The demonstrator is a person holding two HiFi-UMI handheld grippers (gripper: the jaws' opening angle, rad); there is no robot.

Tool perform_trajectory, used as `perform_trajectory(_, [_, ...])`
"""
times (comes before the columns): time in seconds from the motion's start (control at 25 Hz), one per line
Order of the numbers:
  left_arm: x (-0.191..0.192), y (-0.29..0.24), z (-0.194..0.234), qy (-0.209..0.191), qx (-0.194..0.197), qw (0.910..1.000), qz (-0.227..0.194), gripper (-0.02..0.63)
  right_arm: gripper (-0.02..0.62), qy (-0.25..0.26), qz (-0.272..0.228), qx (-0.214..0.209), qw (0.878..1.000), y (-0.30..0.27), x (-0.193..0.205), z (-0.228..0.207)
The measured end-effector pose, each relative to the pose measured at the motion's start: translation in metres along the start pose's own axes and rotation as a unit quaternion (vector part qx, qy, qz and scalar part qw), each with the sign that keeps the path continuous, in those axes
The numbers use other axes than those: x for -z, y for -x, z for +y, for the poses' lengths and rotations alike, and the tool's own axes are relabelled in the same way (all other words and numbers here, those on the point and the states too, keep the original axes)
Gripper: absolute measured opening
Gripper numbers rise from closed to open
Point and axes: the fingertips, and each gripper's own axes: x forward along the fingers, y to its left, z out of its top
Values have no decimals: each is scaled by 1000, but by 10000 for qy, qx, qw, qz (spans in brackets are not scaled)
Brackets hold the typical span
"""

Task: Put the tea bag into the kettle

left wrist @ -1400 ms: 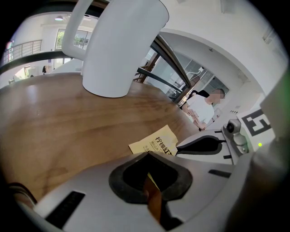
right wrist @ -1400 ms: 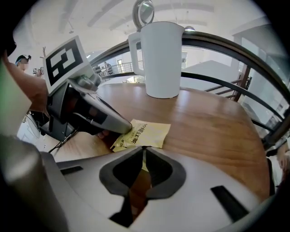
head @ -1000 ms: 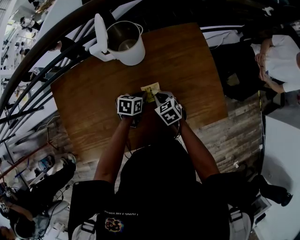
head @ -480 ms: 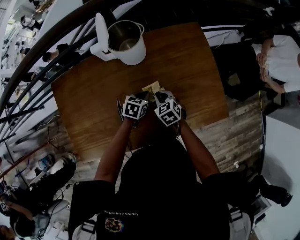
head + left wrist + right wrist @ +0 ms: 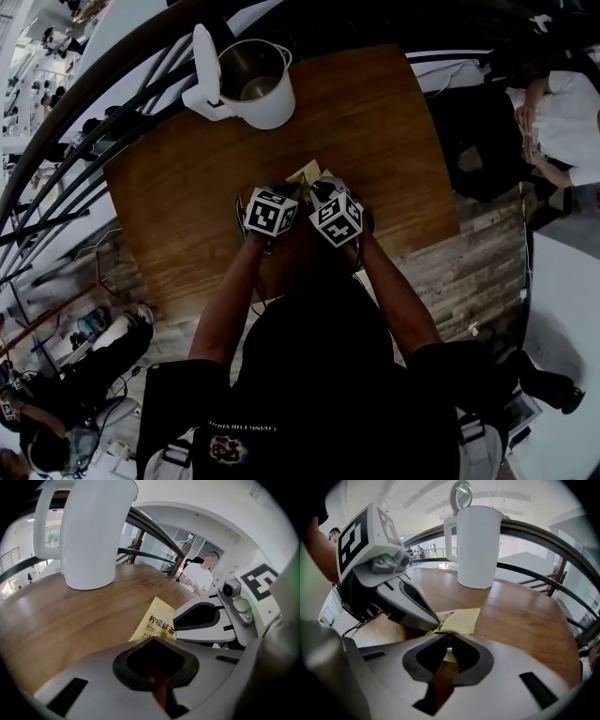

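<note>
A yellow tea bag packet [image 5: 307, 174] with dark print sits just above the round wooden table [image 5: 375, 122], between my two grippers. My left gripper [image 5: 292, 190] is shut on its left edge, and in the left gripper view the packet [image 5: 157, 622] runs into the closed jaws. On the packet's right side, seen as [image 5: 460, 619] in the right gripper view, my right gripper [image 5: 320, 189] is shut, the jaws nipping a corner. The white kettle [image 5: 253, 84] stands at the table's far edge with its lid up and the steel inside showing.
A dark curved railing [image 5: 112, 122] runs behind the table and the kettle. One person in a white top [image 5: 562, 122] sits at the far right, another [image 5: 66, 394] at the lower left. The table edge lies close to my body.
My left gripper has rolled and shifted a little right, toward the right gripper. The packet has tilted up from lying flat. The right gripper has barely moved.
</note>
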Motion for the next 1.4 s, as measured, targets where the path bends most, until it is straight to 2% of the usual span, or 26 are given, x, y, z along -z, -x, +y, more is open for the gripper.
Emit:
perform_trajectory(0.36, [0,-1,-1,-14,0,10000,-5,5,11,-25,-136,68,9999,2,-4,-3])
perform_trajectory(0.76, [1,-1,0,34,9,10000,6,4,11,-68,-328,-171,9993,28,9,12])
perform_trajectory(1.0, [2,-3,4,69,-15,10000,-21,4,11,-177,-544,56,9983,44,6,-3])
perform_trajectory(1.4, [1,-3,2,130,40,9999,-1,3,15,-426,-205,-182,9987,37,21,-7])
